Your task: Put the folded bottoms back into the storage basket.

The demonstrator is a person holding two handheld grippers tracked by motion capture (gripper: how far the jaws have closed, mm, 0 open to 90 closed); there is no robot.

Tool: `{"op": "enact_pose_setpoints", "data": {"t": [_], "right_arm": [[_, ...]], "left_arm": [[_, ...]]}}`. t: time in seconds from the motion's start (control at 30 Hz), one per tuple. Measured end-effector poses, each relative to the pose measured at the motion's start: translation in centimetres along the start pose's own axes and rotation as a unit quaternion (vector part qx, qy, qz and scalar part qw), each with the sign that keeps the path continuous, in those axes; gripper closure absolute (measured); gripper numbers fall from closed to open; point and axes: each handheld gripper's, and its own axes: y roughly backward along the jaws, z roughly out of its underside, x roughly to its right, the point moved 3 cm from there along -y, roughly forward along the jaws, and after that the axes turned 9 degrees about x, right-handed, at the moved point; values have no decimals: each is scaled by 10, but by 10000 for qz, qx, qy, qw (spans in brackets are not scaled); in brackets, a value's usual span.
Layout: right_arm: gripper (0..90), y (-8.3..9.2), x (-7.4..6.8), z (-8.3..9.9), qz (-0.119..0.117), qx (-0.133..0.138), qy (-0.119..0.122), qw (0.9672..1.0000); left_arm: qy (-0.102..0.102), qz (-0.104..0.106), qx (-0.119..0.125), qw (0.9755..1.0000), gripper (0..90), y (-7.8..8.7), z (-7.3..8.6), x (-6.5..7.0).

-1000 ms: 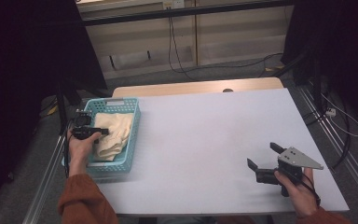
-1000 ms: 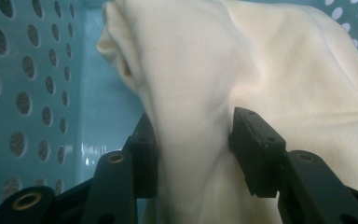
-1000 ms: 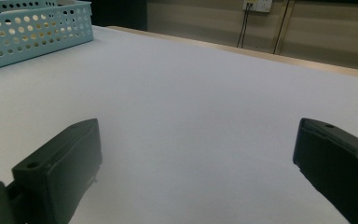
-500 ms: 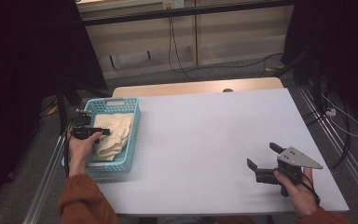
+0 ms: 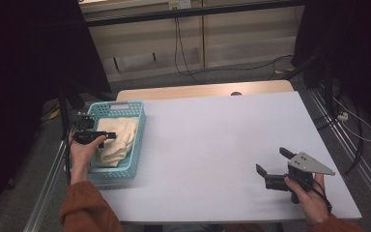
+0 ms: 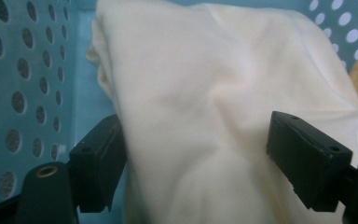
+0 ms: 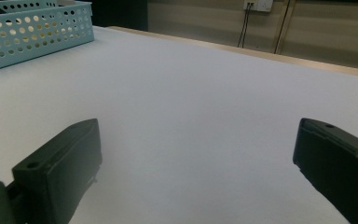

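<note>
Cloth [image 5: 117, 140] lay folded in the basket [image 5: 140, 126] at the table's [image 5: 212, 145] left edge in the high view, long axis running near-to-far along the basket. Left gripper [image 5: 107, 137] sat over it; right gripper [image 5: 269, 163] rested far off w/ jaws wide, holding nothing. Placing looked done, only withdrawal left.

Left gripper view: jaws had just been opening, cloth [image 6: 214, 116] between them but apparently unpinched, basket wall [image 6: 23, 84] beside it.

Right gripper view: jaws apart over bare table [image 7: 191, 102], basket [image 7: 37, 28] at far left.
</note>
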Motion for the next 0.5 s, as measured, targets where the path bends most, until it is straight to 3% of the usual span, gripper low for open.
{"op": "enact_pose_setpoints", "data": {"t": [0.17,0.27,0.5], "right_arm": [[11,1,0,-1,1,15,0,10000],[11,1,1,-1,26,30,3,10000],[11,1,0,-1,25,28,10,10000]], "left_arm": [[-113,-97,127,9998,214,8,-2,1],[-123,-75,194,9997,138,11,-3,1],[-136,-206,397,9989,108,17,-5,1]]}}
